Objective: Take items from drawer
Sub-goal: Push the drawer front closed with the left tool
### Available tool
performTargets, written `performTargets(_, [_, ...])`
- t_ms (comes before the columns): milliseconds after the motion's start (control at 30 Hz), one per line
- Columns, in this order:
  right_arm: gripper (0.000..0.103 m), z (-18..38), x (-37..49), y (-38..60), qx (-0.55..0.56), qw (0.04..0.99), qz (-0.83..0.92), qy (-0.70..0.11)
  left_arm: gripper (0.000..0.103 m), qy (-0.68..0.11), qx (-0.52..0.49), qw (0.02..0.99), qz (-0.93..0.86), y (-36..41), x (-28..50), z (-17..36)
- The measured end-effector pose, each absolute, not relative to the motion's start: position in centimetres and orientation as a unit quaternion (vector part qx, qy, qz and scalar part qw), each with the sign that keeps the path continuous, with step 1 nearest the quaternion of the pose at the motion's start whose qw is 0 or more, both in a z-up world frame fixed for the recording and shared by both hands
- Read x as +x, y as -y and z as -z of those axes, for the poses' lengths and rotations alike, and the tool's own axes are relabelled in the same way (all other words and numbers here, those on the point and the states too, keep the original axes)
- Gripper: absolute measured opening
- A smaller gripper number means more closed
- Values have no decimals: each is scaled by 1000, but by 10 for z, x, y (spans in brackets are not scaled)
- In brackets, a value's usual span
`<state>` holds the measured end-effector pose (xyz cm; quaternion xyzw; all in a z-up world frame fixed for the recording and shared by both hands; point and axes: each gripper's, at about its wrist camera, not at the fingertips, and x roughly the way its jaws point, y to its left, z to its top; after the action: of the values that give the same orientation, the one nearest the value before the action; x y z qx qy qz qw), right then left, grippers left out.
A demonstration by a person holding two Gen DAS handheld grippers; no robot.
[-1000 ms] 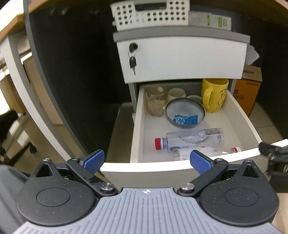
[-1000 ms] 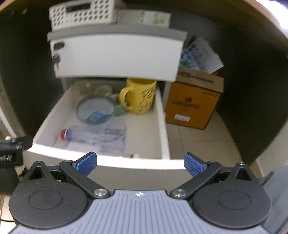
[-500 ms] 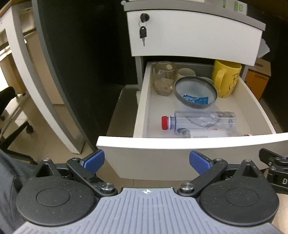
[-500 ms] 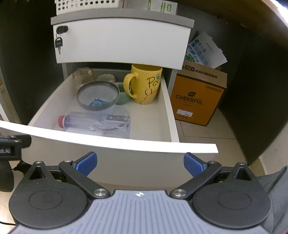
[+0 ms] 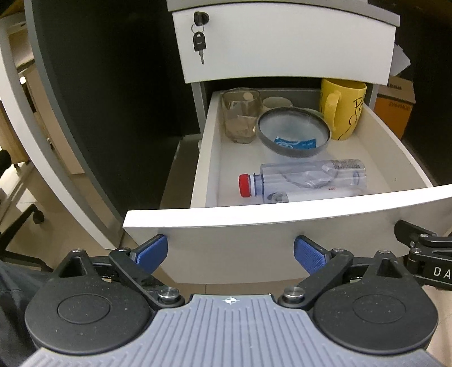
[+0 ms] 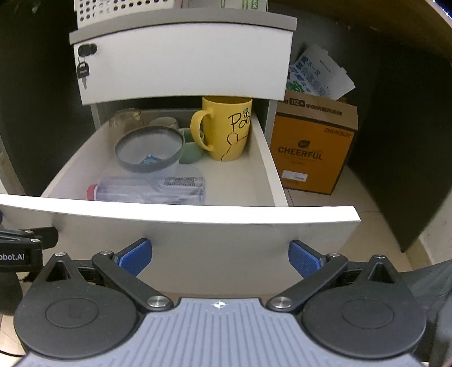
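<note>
The white drawer [image 5: 282,214] [image 6: 180,214] stands pulled out. Inside lie a clear plastic bottle [image 5: 305,179] [image 6: 147,189] with a red cap, a grey bowl [image 5: 293,131] [image 6: 148,152] holding a blue packet, a glass tumbler [image 5: 240,114], a small pale cup [image 5: 275,101], a green cup [image 6: 192,146] and a yellow mug [image 5: 343,108] [image 6: 226,127]. My left gripper [image 5: 230,251] is open and empty, in front of the drawer's face. My right gripper [image 6: 220,254] is open and empty, also before the drawer front.
A shut upper drawer with a key in its lock [image 5: 199,42] [image 6: 83,70] hangs above. An orange cardboard box [image 6: 313,146] with papers stands right of the cabinet. A perforated white basket [image 6: 121,8] sits on top. The desk's dark panel [image 5: 113,98] is at left.
The drawer front has come out toward me and sits higher in both views. Both grippers have pulled back and lowered with it, jaws still open.
</note>
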<state>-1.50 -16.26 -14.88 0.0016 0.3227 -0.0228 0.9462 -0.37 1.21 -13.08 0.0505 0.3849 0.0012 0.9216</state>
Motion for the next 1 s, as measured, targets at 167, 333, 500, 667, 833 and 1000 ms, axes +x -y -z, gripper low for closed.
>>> performTargets(167, [103,156,-8,165,6,953,23,-301,97,-361,49,931,1,-11,2,135])
performTargets(333, [103,163,1,169,9,961,23,-276,97,-336,45,941,3,-10,9,140])
performTargets(500, [103,170,10,173,13,968,23,-251,97,-312,41,949,5,-9,20,148])
performTargets(667, [103,177,19,176,16,974,23,-225,97,-287,37,957,7,-8,31,155])
performTargets(833, [103,185,28,178,16,980,24,-197,97,-261,34,965,9,-7,41,163])
performTargets(1000, [103,192,43,180,17,982,24,-184,97,-239,29,970,11,-6,48,170])
